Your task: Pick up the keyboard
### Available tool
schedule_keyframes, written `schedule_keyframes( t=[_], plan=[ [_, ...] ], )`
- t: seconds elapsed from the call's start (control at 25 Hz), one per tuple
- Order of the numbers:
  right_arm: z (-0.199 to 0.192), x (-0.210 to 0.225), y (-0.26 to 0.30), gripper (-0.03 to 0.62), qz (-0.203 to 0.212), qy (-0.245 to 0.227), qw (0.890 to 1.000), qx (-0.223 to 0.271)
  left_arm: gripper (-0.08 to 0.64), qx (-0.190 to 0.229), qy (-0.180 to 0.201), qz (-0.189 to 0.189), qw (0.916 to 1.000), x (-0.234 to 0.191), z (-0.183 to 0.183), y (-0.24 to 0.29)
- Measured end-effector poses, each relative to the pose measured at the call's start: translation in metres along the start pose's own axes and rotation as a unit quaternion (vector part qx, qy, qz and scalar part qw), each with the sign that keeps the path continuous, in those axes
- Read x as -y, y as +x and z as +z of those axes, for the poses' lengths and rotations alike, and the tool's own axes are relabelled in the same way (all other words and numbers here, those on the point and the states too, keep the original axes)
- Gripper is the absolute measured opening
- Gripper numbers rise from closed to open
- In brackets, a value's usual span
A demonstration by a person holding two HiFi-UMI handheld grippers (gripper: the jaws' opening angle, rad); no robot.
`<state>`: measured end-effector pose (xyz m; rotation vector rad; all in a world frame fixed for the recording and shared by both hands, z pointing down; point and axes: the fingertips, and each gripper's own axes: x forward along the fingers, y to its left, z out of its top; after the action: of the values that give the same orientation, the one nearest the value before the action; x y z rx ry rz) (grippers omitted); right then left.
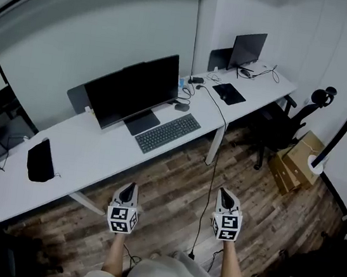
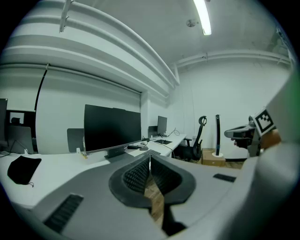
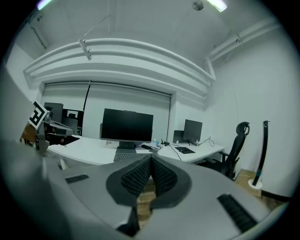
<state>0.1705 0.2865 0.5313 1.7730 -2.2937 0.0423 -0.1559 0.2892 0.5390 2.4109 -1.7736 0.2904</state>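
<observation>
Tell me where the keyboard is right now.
In the head view, near the middle, the keyboard lies on the white desk, just in front of the large monitor, near the desk's front edge.

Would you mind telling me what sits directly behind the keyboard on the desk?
The large monitor stands right behind the keyboard, with its flat base just beyond the keyboard's back edge. Whatever lies behind the monitor is covered by it.
</observation>
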Motion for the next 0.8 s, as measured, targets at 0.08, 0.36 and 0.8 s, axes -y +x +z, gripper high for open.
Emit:
schedule_keyframes(
  t=[0.08,0.36,0.8],
  plan=[
    [-0.001,0.001,0.001,0.0,0.0,0.0,1.0,-0.002,0.014,-0.001,-0.001,0.001,1.0,0.0,0.0,0.0],
    [0.0,-0.004,0.005,0.04,0.021,0.014,1.0,0.009,0.027,0.001,-0.016,-0.014,0.9998,0.003,-0.003,0.003],
    [-0.005,-0.005,0.01,0.416,0.068,0.019,0.997,0.02,0.295,0.016,-0.008,-0.058,0.9982,0.035,0.002,0.009]
  ],
)
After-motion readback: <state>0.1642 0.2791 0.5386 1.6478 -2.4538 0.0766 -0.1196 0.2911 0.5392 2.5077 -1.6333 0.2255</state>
